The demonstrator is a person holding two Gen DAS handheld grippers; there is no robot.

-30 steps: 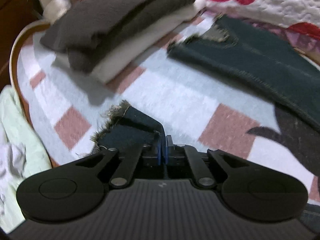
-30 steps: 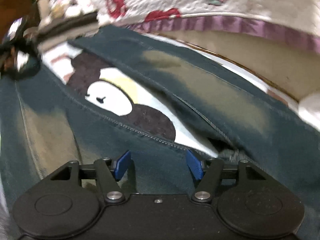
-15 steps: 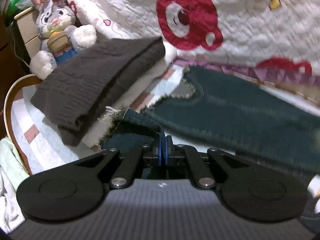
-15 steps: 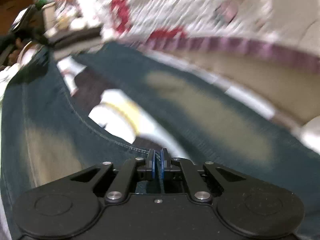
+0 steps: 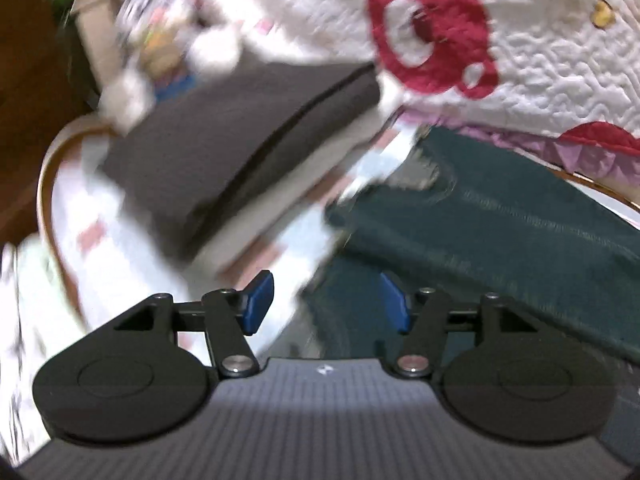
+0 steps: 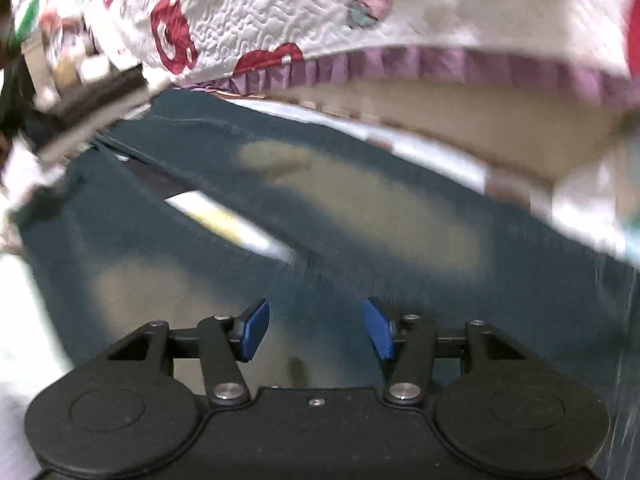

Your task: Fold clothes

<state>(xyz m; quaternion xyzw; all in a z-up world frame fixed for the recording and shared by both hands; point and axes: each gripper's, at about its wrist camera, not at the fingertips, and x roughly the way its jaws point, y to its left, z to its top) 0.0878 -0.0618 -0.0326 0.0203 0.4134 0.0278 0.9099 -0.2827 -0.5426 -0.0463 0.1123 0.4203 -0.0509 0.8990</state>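
Quilt (image 5: 540,60): white, red bear motifs, behind everything.
Jeans (image 6: 360,216): dark denim, spread flat on checked blanket (image 5: 288,240).
Folded sweaters (image 5: 240,136): stacked left of jeans (blurred).
Left gripper (image 5: 326,302): jaws just opened, nothing between.
Right gripper (image 6: 316,330): jaws just opened, above denim, gripping nothing.

The jeans (image 5: 520,232) lie spread flat on the bed (image 5: 280,240), their two legs running side by side with a strip of bed sheet (image 6: 232,220) between them. Toward the bed's left edge, just beside the leg ends, sits a stack of folded sweaters (image 5: 240,140). A stuffed toy (image 5: 160,40) sits behind the stack, at the far left corner. A quilt (image 5: 520,40) lies along the far edge, behind the jeans.
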